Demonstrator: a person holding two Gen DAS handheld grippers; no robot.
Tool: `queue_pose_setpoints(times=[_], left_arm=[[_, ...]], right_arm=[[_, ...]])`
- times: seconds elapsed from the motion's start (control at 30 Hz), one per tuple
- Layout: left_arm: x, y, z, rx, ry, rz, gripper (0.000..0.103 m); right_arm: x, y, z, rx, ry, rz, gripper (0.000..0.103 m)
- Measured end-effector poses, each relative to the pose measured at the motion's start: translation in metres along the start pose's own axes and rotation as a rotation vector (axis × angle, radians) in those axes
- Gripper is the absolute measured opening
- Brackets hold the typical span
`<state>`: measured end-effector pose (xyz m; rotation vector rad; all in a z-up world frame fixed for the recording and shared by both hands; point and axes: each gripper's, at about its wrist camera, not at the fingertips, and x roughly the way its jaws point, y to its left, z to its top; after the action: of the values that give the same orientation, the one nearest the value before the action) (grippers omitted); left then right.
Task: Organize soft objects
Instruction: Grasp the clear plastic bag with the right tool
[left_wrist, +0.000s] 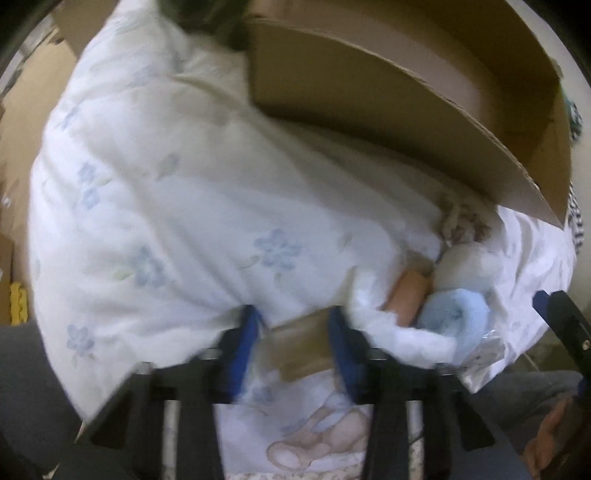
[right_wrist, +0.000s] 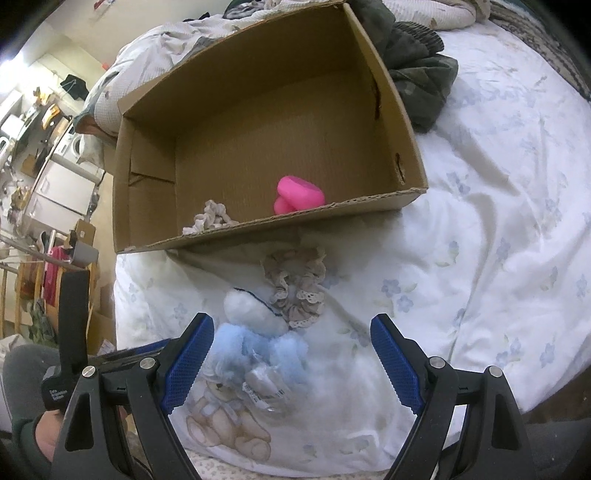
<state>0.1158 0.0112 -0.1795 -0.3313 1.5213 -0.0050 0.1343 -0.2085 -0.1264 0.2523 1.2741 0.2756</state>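
Right gripper (right_wrist: 291, 363) jaws held apart over blue plush (right_wrist: 258, 350) on bed (right_wrist: 498, 221); left gripper (left_wrist: 295, 332) jaws apart around something tan, contact unclear. Pickup in hand: closing, then transfer past scrunchie (right_wrist: 295, 288) into box (right_wrist: 266, 227).

matt corrugated cardboard box (right_wrist: 258, 122); fluffy blue plush toy (right_wrist: 258, 343); lacy cloth scrunchie (right_wrist: 295, 284); glossy pink piece (right_wrist: 299, 194); soft printed cotton bedding (right_wrist: 480, 221).

No legible text; tag (right_wrist: 264, 393) on the plush too blurred.
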Motion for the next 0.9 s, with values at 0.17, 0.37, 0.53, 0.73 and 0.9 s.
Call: queue_pose_setpoints(times=[0.17, 0.37, 0.53, 0.73, 0.9], left_arm=[[-0.011, -0.008, -0.004, 0.022, -0.021, -0.069, 0.010], [-0.045, -0.003, -0.011, 0.023, -0.113, -0.056, 0.010], [-0.068, 0.008, -0.006, 0.013, -0.215, -0.018, 0.010], [-0.071, 0.013, -0.006, 0.023, -0.212, -0.014, 0.010], [-0.068, 0.009, -0.007, 0.028, -0.211, -0.012, 0.010]], right_arm=[[0.004, 0.000, -0.001, -0.003, 0.012, -0.008, 0.092], [0.013, -0.009, -0.008, 0.031, 0.086, 0.037, 0.092], [0.034, -0.014, -0.017, 0.048, 0.188, 0.049, 0.086], [0.038, -0.009, -0.025, 0.011, 0.233, 0.046, 0.036], [0.018, -0.003, -0.025, -0.030, 0.187, 0.079, 0.004]])
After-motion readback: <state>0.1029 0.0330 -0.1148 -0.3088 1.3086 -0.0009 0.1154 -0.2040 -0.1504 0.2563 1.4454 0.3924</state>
